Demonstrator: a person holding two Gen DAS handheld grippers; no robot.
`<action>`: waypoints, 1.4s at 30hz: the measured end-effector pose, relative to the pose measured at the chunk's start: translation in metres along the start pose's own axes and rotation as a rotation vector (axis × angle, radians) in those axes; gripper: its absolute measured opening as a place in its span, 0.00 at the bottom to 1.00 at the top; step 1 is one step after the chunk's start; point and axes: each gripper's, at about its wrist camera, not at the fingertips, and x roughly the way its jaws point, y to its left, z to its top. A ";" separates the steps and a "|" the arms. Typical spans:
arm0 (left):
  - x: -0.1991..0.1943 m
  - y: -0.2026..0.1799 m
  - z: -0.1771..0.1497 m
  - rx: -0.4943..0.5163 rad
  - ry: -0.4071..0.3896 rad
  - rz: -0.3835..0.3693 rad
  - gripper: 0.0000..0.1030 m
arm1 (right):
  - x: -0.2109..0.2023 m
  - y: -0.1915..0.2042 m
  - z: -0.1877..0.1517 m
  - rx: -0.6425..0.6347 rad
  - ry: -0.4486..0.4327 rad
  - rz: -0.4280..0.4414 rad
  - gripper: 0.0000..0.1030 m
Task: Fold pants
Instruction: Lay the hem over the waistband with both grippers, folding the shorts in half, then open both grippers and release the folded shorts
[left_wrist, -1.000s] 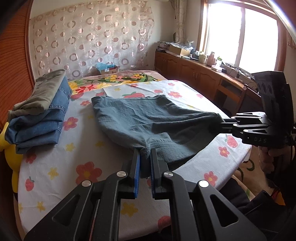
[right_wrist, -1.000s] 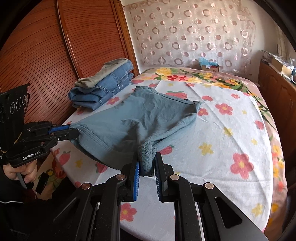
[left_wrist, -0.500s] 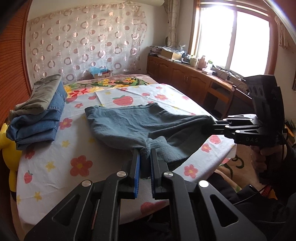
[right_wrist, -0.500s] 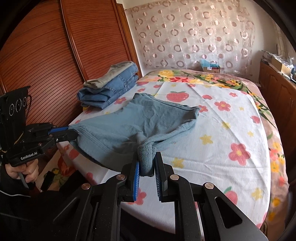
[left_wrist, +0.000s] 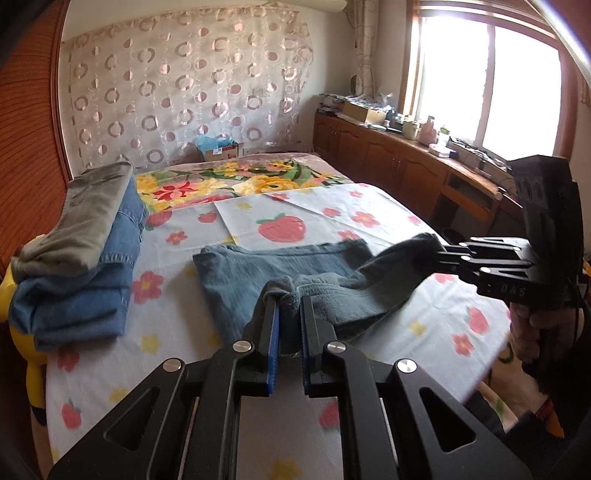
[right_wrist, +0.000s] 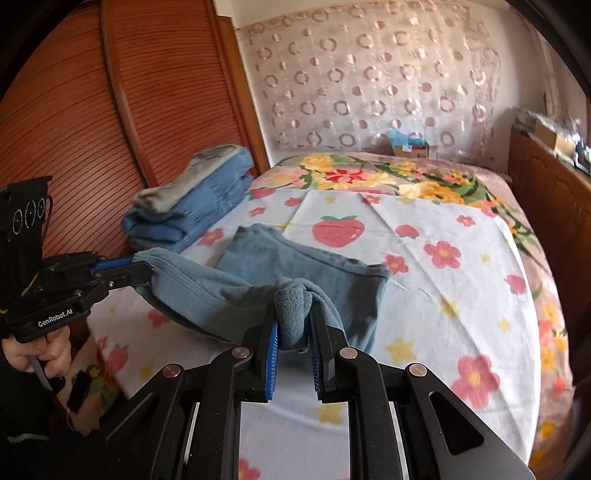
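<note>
Grey-blue pants (left_wrist: 258, 269) lie on the floral bed sheet (left_wrist: 177, 332), with the near end lifted off it. My left gripper (left_wrist: 288, 306) is shut on one corner of the lifted end. My right gripper (right_wrist: 293, 314) is shut on the other corner, bunched between its blue pads. The cloth sags between the two grippers above the part that rests on the bed (right_wrist: 303, 262). The right gripper also shows in the left wrist view (left_wrist: 443, 254), and the left gripper in the right wrist view (right_wrist: 136, 269).
A stack of folded jeans and grey-green trousers (left_wrist: 81, 251) sits at the bed's left side by the wooden wardrobe (right_wrist: 110, 129). A yellow plush toy (left_wrist: 22, 332) hangs at the left edge. A wooden counter (left_wrist: 406, 162) runs along the right wall under the window.
Both grippers have lifted the near end of the pants and carried it forward over the bed. The far part now lies shorter and doubled under the raised cloth.
</note>
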 end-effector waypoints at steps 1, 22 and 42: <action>0.006 0.003 0.003 -0.010 0.006 0.003 0.10 | 0.006 -0.002 0.002 0.007 0.001 -0.004 0.15; 0.054 0.015 0.011 -0.031 0.066 0.041 0.13 | 0.072 -0.009 0.022 0.043 0.054 -0.051 0.20; 0.053 0.034 -0.027 -0.067 0.085 0.050 0.77 | 0.039 -0.028 -0.021 0.012 0.037 -0.114 0.40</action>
